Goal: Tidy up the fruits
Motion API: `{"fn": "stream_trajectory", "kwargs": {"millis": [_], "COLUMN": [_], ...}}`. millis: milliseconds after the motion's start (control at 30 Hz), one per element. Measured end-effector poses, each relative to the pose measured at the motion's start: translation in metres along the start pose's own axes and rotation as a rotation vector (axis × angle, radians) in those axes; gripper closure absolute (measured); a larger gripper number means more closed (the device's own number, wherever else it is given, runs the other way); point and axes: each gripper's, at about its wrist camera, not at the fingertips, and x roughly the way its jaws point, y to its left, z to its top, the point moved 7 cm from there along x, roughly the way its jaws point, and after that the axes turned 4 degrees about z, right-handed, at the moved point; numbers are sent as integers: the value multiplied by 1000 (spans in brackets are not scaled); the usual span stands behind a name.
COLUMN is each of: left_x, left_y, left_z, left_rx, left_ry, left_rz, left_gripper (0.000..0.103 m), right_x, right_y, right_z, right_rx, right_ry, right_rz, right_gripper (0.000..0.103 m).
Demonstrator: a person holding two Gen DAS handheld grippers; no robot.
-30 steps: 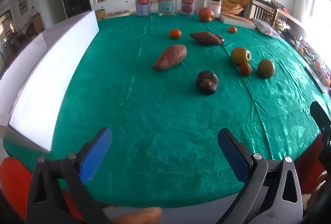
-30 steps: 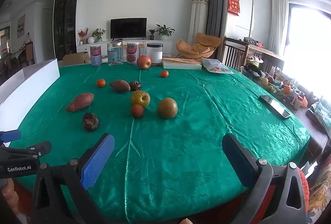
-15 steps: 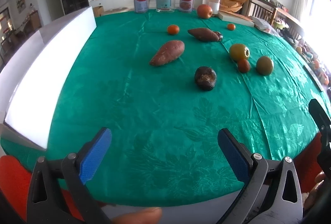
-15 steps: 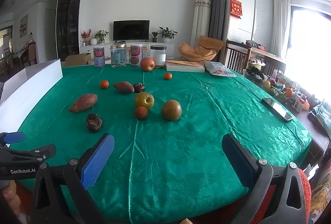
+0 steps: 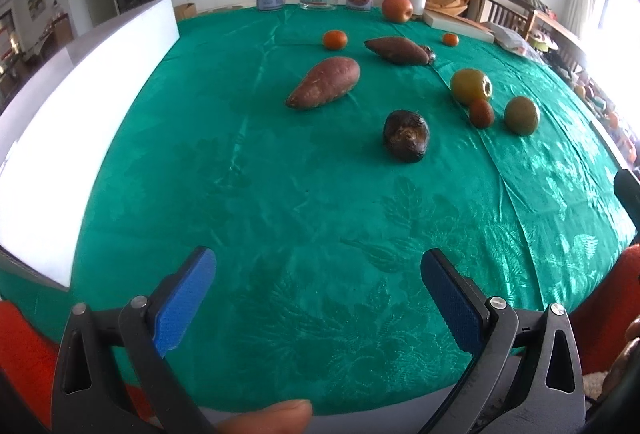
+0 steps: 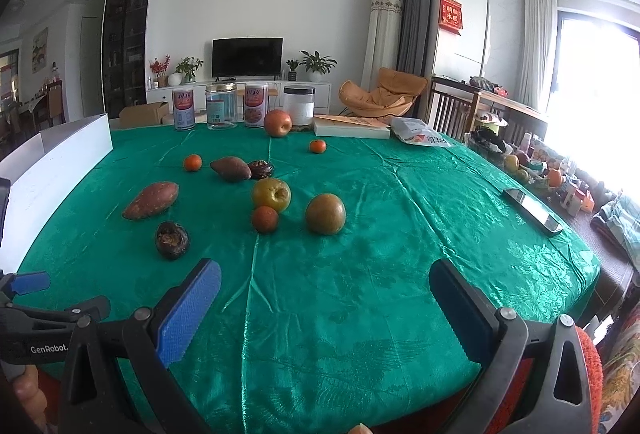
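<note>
The left gripper (image 5: 318,292) hovers low over the near edge of the green tablecloth (image 5: 280,193), blue pads spread wide with nothing between them. The right gripper (image 6: 325,298) hovers likewise, jaws wide apart, just beside the left.

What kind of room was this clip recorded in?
Most likely a home living and dining room: a television on a low white cabinet with potted plants, an orange lounge chair, and a large table with a green tablecloth holding fruit.
</note>
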Motion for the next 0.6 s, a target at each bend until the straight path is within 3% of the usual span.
{"fn": "stream_trajectory", "kwargs": {"millis": [200, 233, 600], "left_x": [31, 33, 36], "left_y": [-1, -1, 3], "left_z": [3, 4, 4], "left_rx": [44, 32, 24], "left_ry": [14, 8, 21], "left_rz": [50, 32, 18], "left_gripper": [0, 1, 0], "right_x": [31, 33, 38], "right_y": [-4, -5, 4], "right_z": [0, -2, -14], "right_rx": [41, 45, 29], "right_ry": [183, 205, 325], "right_rz": [-22, -26, -28], "right_gripper": [0, 0, 0]}}
